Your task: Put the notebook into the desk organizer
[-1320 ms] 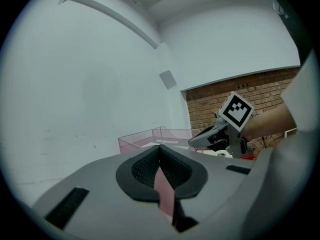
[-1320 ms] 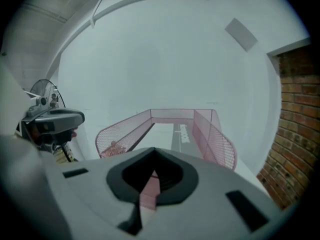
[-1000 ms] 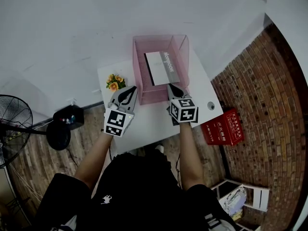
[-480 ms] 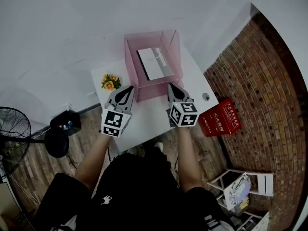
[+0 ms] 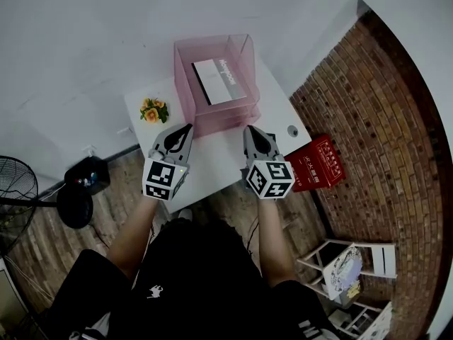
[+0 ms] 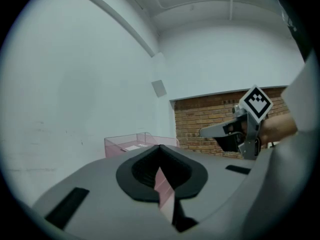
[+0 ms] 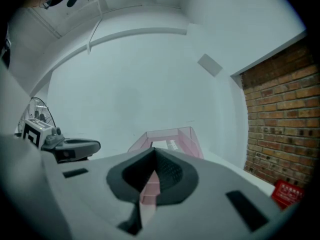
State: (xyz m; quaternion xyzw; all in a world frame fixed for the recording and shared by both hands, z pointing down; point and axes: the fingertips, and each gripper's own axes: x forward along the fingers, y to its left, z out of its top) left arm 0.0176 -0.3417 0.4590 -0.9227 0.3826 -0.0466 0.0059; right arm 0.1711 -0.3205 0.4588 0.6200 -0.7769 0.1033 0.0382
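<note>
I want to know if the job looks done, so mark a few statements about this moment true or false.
The notebook lies inside the organizer. True.
The right gripper holds the notebook. False: it is shut on nothing.
The flowers stand on the table, left of the organizer. True.
The red box stands on the table. False: it is on the floor.
The left gripper is open. False: shut.

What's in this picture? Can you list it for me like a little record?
Surface: small white table
Container: see-through pink plastic desk organizer, on the table
Notebook: white notebook with grey spine, lying inside the organizer
Left gripper: jaws shut, empty, short of the organizer
Right gripper: jaws shut, empty
Also: orange flower bunch on the table; red box on the floor
</note>
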